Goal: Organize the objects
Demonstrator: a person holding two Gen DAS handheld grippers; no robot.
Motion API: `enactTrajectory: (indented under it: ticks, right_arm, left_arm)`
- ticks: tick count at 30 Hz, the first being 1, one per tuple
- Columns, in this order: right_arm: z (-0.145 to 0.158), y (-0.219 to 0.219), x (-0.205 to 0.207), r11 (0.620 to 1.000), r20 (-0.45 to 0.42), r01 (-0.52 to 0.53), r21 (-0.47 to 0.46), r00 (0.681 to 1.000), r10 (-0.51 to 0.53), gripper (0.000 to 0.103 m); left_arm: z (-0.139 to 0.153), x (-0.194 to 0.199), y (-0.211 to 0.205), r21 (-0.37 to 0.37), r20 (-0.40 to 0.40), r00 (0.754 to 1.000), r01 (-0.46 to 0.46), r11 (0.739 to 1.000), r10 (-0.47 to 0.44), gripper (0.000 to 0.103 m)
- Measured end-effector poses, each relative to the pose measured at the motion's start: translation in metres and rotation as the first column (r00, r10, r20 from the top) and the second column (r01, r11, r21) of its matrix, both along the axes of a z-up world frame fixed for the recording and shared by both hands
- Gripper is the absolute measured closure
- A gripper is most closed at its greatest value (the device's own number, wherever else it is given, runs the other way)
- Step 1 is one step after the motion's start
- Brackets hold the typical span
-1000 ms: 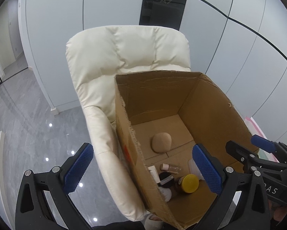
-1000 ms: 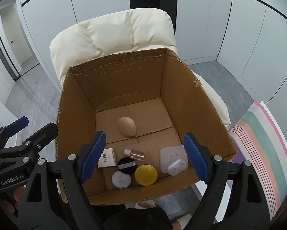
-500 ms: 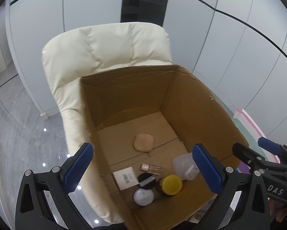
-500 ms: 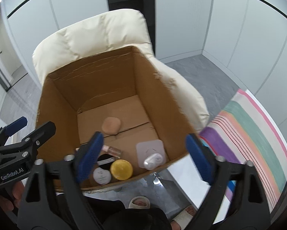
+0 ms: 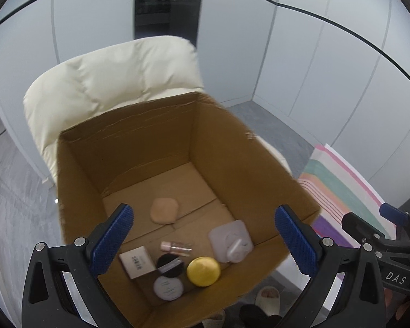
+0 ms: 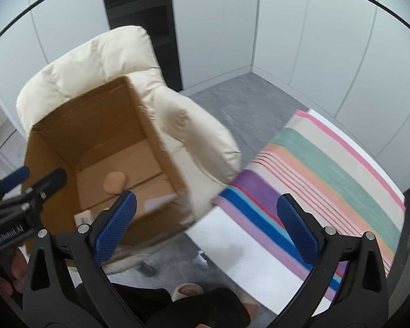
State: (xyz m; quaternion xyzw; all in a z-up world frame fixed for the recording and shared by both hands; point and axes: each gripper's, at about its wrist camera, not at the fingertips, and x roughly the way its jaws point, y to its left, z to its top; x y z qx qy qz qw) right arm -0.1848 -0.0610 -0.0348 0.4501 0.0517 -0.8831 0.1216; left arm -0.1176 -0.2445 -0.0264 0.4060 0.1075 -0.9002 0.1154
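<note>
Right wrist view: right gripper [image 6: 205, 225] jaws, just opening, spread wide and empty; left gripper [image 5: 205, 236] likewise agape above the cardboard box [image 5: 259, 164].

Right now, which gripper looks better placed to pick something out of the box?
Probably the left gripper: its open jaws frame the yellow lid and the other items in the box. The right gripper, also open, points mostly at the striped cloth.

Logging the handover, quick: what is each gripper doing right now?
Left gripper: open, holding nothing.
Right gripper: jaws just opened wide, nothing between them.
</note>
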Motion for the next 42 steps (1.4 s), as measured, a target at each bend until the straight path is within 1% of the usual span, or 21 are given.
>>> enactTrajectory:
  ticks: [7, 10, 14, 18, 21, 25, 28, 31, 32, 34, 35, 38, 40, 42]
  right_arm:
    - [0.007, 0.053, -0.002, 0.994, -0.012, 0.104, -0.025, 0.994, -0.105, 0.0]
    - [0.008, 0.076, 0.0, 0.99, -0.028, 0.143, -0.011, 0.989, -0.143, 0.0]
    - [0.009, 0.109, 0.006, 0.978, -0.021, 0.206, -0.028, 0.978, -0.207, 0.0]
    - [0.014, 0.133, 0.012, 0.969, -0.046, 0.248, -0.017, 0.968, -0.248, 0.0]
    - [0.016, 0.154, 0.017, 0.957, -0.056, 0.29, -0.015, 0.955, -0.29, 0.0]
    - [0.017, 0.174, 0.024, 0.946, -0.068, 0.323, -0.006, 0.944, -0.323, 0.0]
    - [0.019, 0.187, 0.032, 0.94, -0.072, 0.342, -0.008, 0.937, -0.342, 0.0]
    - [0.022, 0.197, 0.042, 0.933, -0.06, 0.359, -0.031, 0.931, -0.36, 0.0]
    - [0.024, 0.199, 0.046, 0.933, -0.056, 0.359, -0.035, 0.931, -0.36, 0.0]
    - [0.029, 0.203, 0.06, 0.931, -0.059, 0.363, -0.045, 0.929, -0.365, 0.0]
    - [0.03, 0.203, 0.065, 0.931, -0.064, 0.361, -0.045, 0.929, -0.364, 0.0]
    - [0.033, 0.201, 0.089, 0.939, -0.079, 0.342, -0.02, 0.936, -0.343, 0.0]
    - [0.033, 0.201, 0.109, 0.944, -0.091, 0.331, -0.004, 0.94, -0.33, 0.0]
    - [0.031, 0.202, 0.129, 0.946, -0.09, 0.325, 0.009, 0.942, -0.322, 0.0]
  left_arm:
    - [0.002, -0.017, 0.039, -0.012, 0.001, 0.998, 0.065, 0.998, -0.065, 0.0]
    - [0.003, -0.023, 0.057, -0.012, 0.0, 0.995, 0.095, 0.995, -0.095, 0.0]
    - [0.003, -0.028, 0.084, -0.036, -0.008, 0.991, 0.137, 0.99, -0.137, 0.0]
    - [0.008, -0.034, 0.11, -0.032, -0.019, 0.982, 0.189, 0.981, -0.19, 0.0]
    - [0.012, -0.035, 0.132, -0.045, -0.03, 0.972, 0.23, 0.972, -0.232, 0.0]
    - [0.015, -0.039, 0.152, -0.052, -0.03, 0.966, 0.257, 0.965, -0.258, 0.0]
    - [0.024, -0.038, 0.158, -0.061, -0.041, 0.964, 0.261, 0.964, -0.263, 0.0]
    - [0.033, -0.03, 0.164, -0.087, -0.055, 0.959, 0.273, 0.958, -0.278, 0.0]
    - [0.035, -0.026, 0.167, -0.098, -0.048, 0.958, 0.276, 0.956, -0.281, 0.0]
    - [0.036, -0.015, 0.17, -0.096, -0.035, 0.954, 0.295, 0.951, -0.299, 0.0]
    - [0.036, -0.004, 0.171, -0.097, -0.041, 0.95, 0.304, 0.948, -0.309, 0.0]
    - [0.035, 0.023, 0.173, -0.117, -0.034, 0.947, 0.313, 0.943, -0.318, 0.0]
    - [0.037, 0.038, 0.17, -0.104, -0.035, 0.949, 0.308, 0.946, -0.313, 0.0]
    - [0.042, 0.052, 0.168, -0.118, -0.05, 0.953, 0.292, 0.949, -0.299, 0.0]
